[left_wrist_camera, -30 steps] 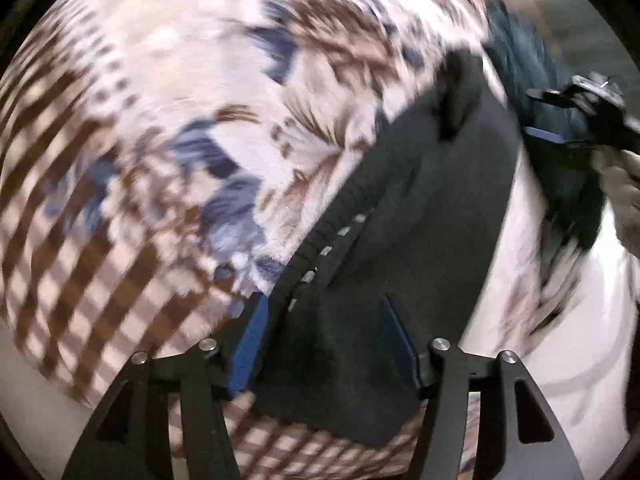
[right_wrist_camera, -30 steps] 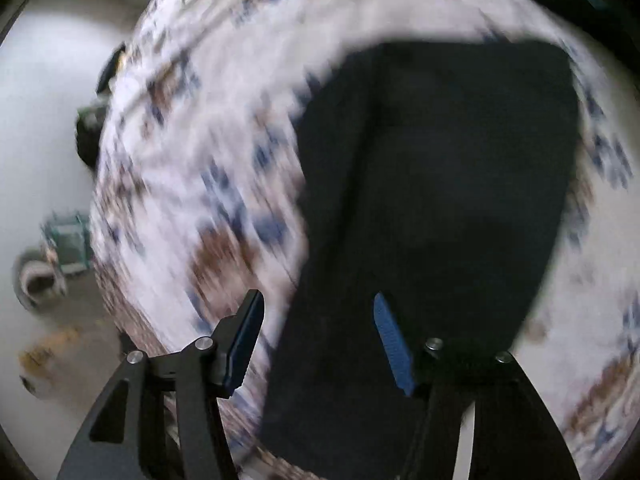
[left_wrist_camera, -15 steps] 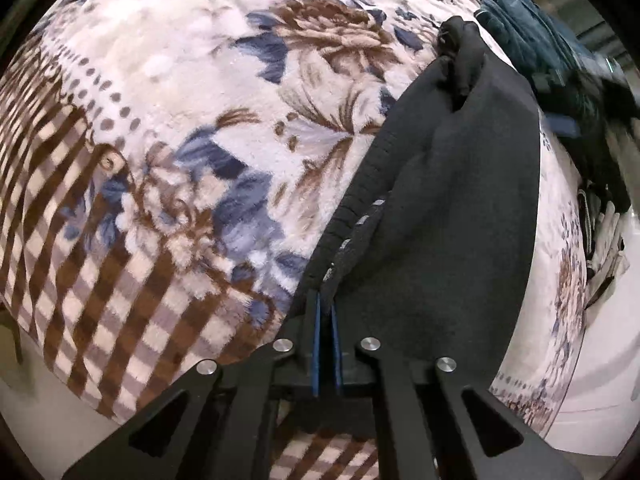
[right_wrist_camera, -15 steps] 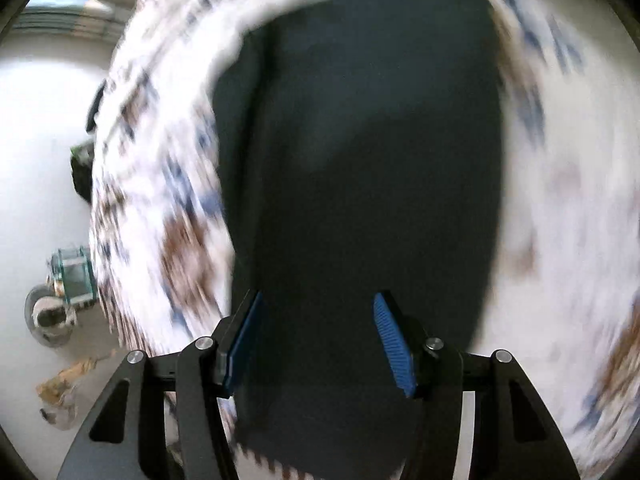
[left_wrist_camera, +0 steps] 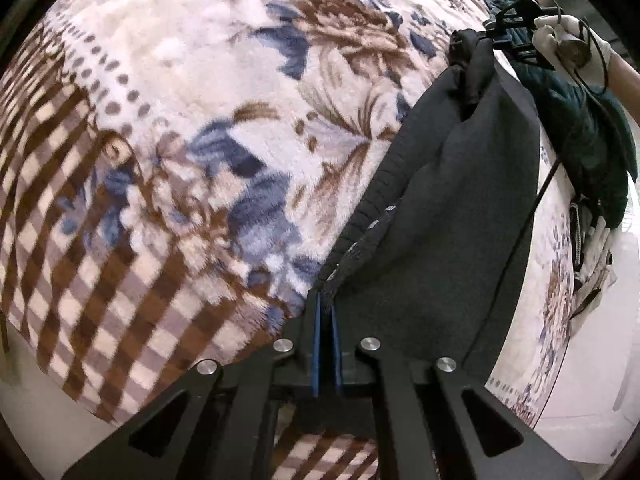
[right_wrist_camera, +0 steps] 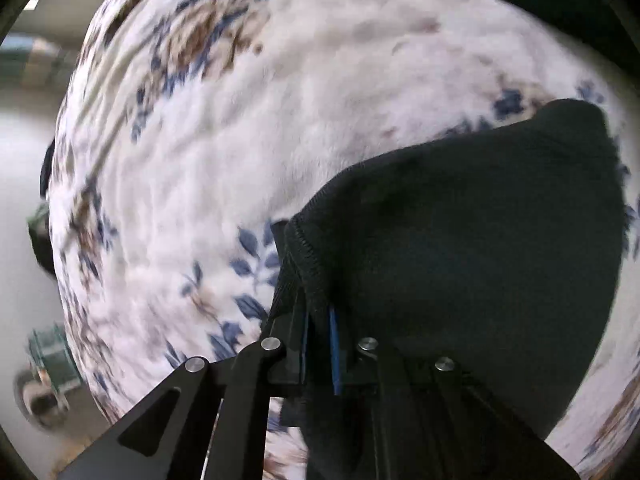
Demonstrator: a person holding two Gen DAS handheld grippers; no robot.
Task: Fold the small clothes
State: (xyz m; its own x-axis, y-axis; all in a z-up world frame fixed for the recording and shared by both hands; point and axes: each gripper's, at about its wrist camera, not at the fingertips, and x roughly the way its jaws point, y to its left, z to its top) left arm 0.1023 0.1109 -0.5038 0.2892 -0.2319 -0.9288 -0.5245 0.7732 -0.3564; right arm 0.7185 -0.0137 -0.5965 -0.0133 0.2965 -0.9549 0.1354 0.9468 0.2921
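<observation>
A black garment (left_wrist_camera: 452, 216) with a ribbed hem lies stretched over a floral blanket (left_wrist_camera: 192, 92). My left gripper (left_wrist_camera: 326, 312) is shut on the near corner of its hem. In the left wrist view my right gripper (left_wrist_camera: 490, 36), held by a white-gloved hand, pinches the far corner, which is bunched up. In the right wrist view my right gripper (right_wrist_camera: 318, 320) is shut on a stitched corner of the black garment (right_wrist_camera: 480, 248), and the cloth drapes over its right finger.
A dark teal garment (left_wrist_camera: 588, 140) lies on the blanket beyond the black one. White clothes (left_wrist_camera: 592, 248) sit at the bed's right edge. The floor with a small green object (right_wrist_camera: 52, 356) lies past the blanket's left edge.
Both grippers were open over the garment a second ago. The left one closed on the hem first, then the right one closed on the far corner.
</observation>
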